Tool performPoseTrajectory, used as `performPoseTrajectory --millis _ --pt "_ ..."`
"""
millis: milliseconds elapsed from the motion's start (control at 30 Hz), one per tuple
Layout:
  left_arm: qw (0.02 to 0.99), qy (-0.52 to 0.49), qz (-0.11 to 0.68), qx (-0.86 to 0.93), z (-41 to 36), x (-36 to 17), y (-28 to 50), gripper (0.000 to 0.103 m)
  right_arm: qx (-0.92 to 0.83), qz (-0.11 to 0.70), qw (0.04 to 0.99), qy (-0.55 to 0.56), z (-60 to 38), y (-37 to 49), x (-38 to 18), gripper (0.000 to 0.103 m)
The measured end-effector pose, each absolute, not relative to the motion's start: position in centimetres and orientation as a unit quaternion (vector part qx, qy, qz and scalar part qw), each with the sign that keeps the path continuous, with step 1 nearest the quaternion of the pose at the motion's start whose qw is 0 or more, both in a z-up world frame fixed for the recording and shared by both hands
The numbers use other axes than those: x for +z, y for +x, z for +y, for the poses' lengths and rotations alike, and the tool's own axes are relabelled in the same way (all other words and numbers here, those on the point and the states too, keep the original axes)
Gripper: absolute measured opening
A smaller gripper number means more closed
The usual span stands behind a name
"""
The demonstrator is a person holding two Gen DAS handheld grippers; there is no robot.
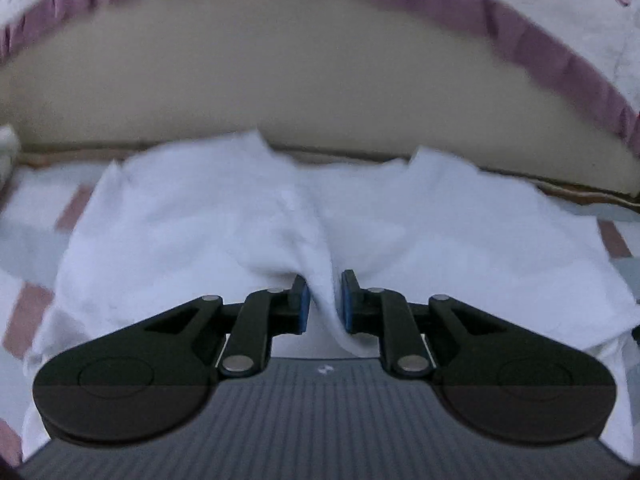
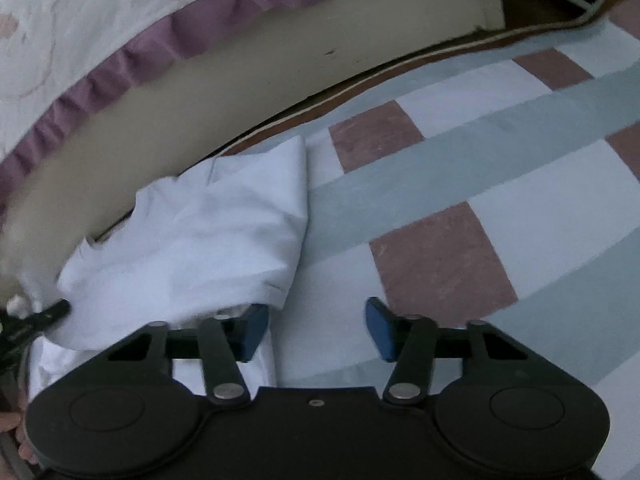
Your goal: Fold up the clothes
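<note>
left claw (image 1: 323,300) pinches a raised fold of the white garment (image 1: 224,216), which lies on the checked bed (image 2: 460,184) against its beige far edge (image 1: 280,80). right claw (image 2: 316,330) stands half spread, empty, at the garment's right hem; bare sheet stretches rightward.

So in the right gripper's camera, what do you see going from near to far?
Right gripper → white garment → checked bedsheet → beige mattress side → purple ruffle → white quilt.
</note>
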State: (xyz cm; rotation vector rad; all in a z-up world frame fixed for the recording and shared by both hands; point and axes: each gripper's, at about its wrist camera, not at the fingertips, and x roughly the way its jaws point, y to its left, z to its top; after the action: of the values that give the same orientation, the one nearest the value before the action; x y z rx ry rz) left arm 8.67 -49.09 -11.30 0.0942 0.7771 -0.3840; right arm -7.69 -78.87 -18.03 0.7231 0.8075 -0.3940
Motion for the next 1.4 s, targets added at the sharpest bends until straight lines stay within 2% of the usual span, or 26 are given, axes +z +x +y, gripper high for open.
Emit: performPoseTrajectory --millis 67,167,233,300,333,367,400,433,467,500,600,667,700,733,833,867,967,1000,1033,1067,1100,1167,1200,1300,1367,1400 --pt "0.903 0.047 0.382 -0.189 -48.5 -11.6 8.5 0.020 -0.181 0.388 0.835 0.344 -78.7 -7.7 -17.7 0.049" --pt "0.909 0.068 0.373 -0.174 -48.6 -11.3 8.5 0.044 -0.156 0.387 0.843 0.339 -78.0 -7.5 -17.0 0.050" --pt "0.909 0.063 0.378 -0.166 -48.4 -11.4 8.9 0.051 -0.149 0.401 0.847 0.314 -77.2 -6.5 -17.4 0.052" --pt "0.902 0.051 0.397 -0.161 -48.2 -11.8 10.1 0.073 -0.142 0.414 0.851 0.289 -76.4 -5.5 -17.7 0.052" --pt "0.898 0.044 0.408 -0.159 -48.2 -12.0 10.9 0.075 -0.138 0.421 0.853 0.277 -76.0 -5.1 -17.8 0.052" --pt "0.898 0.045 0.405 -0.165 -48.3 -12.0 10.9 0.075 -0.140 0.418 0.858 0.264 -75.7 -4.8 -17.8 0.052" --pt "0.898 0.046 0.402 -0.171 -48.3 -12.0 10.9 0.057 -0.143 0.412 0.864 0.252 -75.5 -4.6 -17.7 0.052" --pt "0.899 0.047 0.399 -0.177 -48.4 -11.9 10.9 0.029 -0.147 0.407 0.869 0.240 -75.3 -4.4 -17.6 0.042" --pt "0.899 0.048 0.395 -0.183 -48.4 -11.9 10.9 0.005 -0.147 0.398 0.873 0.240 -75.4 -4.5 -17.4 0.026" --pt "0.908 0.061 0.376 -0.175 -48.5 -11.3 10.2 0.005 -0.145 0.396 0.874 0.244 -75.6 -4.6 -17.2 0.010" --pt "0.941 0.054 0.303 -0.138 -47.3 -9.2 7.7 0.005 -0.154 0.366 0.882 0.254 -76.3 -5.7 -16.0 0.009" --pt "0.946 0.022 0.298 -0.125 -46.0 -9.2 7.6 0.005 -0.164 0.372 0.873 0.269 -76.9 -5.8 -16.3 0.009" --pt "0.940 0.008 0.319 -0.121 -45.4 -9.8 8.2 0.005 -0.167 0.380 0.867 0.275 -77.1 -5.9 -16.6 0.008" --pt "0.933 -0.006 0.341 -0.117 -44.8 -10.5 8.9 0.006 -0.173 0.385 0.863 0.277 -77.2 -5.9 -16.8 0.002" --pt "0.911 -0.018 0.395 -0.116 -43.7 -12.2 10.2 0.011 -0.239 0.409 0.855 0.212 -77.2 -6.1 -16.7 0.001" --pt "0.908 -0.015 0.402 -0.115 -43.5 -12.5 10.3 0.020 -0.262 0.417 0.850 0.186 -77.1 -6.2 -16.7 0.001" --pt "0.917 0.001 0.387 -0.096 -42.7 -11.7 9.8 0.061 -0.229 0.377 0.853 0.278 -78.3 -7.6 -16.1 0.001" --pt "0.921 0.000 0.378 -0.092 -42.4 -11.3 9.8 0.065 -0.205 0.358 0.859 0.303 -78.4 -8.0 -15.5 0.002" --pt "0.925 -0.001 0.369 -0.088 -42.1 -11.0 9.8 0.065 -0.176 0.346 0.869 0.307 -77.9 -8.0 -15.0 0.009" --pt "0.929 -0.001 0.360 -0.085 -41.8 -10.6 9.8 0.064 -0.145 0.335 0.879 0.306 -77.1 -8.0 -14.4 0.010" --pt "0.927 -0.008 0.362 -0.095 -41.4 -10.5 10.3 0.058 -0.113 0.324 0.889 0.304 -76.4 -8.0 -13.8 0.011" --pt "0.921 -0.015 0.371 -0.120 -41.2 -10.5 11.3 0.050 -0.042 0.331 0.889 0.313 -74.8 -7.4 -13.7 0.027" --pt "0.913 -0.003 0.387 -0.126 -41.6 -10.9 11.7 0.050 -0.021 0.341 0.888 0.309 -73.9 -6.9 -13.8 0.046" --pt "0.892 0.034 0.431 -0.134 -43.0 -11.9 12.9 0.051 0.008 0.363 0.901 0.237 -71.1 -5.2 -13.8 0.048" --pt "0.892 0.047 0.431 -0.129 -43.6 -12.2 13.2 0.051 0.024 0.358 0.910 0.206 -69.9 -4.0 -13.9 0.048" --pt "0.895 0.051 0.425 -0.125 -43.8 -12.2 13.1 0.046 0.022 0.363 0.910 0.198 -69.5 -3.5 -14.3 0.048"
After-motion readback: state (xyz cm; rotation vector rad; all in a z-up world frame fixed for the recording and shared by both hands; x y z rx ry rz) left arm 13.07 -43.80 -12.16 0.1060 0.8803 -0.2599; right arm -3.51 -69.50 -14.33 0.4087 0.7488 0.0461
